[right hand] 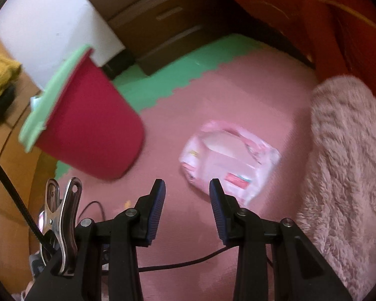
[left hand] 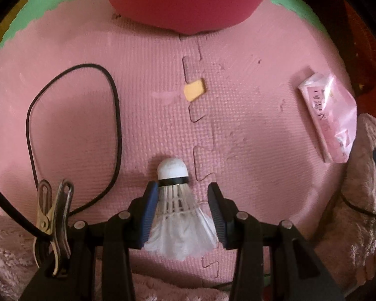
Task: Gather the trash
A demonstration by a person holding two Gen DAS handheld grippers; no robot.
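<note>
A white feather shuttlecock (left hand: 175, 200) lies on the pink foam mat (left hand: 250, 150), cork end pointing away. My left gripper (left hand: 183, 188) points down over it and stands open, with the shuttlecock between its fingers; the left pad touches the feathers and the right pad stands apart. A small orange scrap (left hand: 194, 90) lies further ahead, and a pink wrapper packet (left hand: 331, 115) at the right. The red bin (left hand: 178, 0) stands at the far edge. In the right wrist view, my right gripper (right hand: 187, 188) hangs open and empty above the mat, the pink packet (right hand: 228, 155) just ahead of its right finger, the red bin (right hand: 92, 130) to the left.
A black cable (left hand: 115, 105) loops on the mat left of the shuttlecock. A fluffy pink blanket (right hand: 346, 163) borders the mat on the right and near side. Green mat tiles (right hand: 178, 75), a wooden drawer unit (right hand: 163, 17) and a white wall lie behind.
</note>
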